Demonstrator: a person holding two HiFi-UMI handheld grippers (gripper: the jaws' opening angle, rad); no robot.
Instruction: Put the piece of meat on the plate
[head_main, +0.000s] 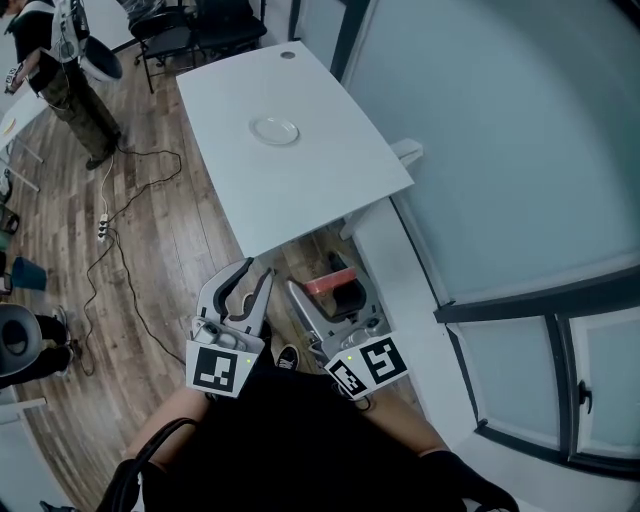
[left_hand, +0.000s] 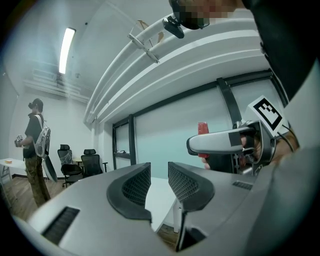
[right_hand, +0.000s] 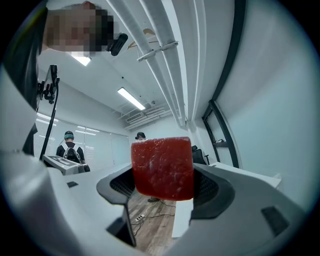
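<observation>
A small white plate lies near the middle of the white table, far ahead of both grippers. The piece of meat is a red block, and my right gripper is shut on it with the block standing up between the pads. In the head view the right gripper and the meat are below the table's near edge, close to my body. My left gripper is beside it on the left. Its jaws stand narrowly open with nothing between them. The meat also shows there.
A person stands at the far left by black office chairs. Cables and a power strip lie on the wooden floor left of the table. A glass wall and a white ledge run along the right.
</observation>
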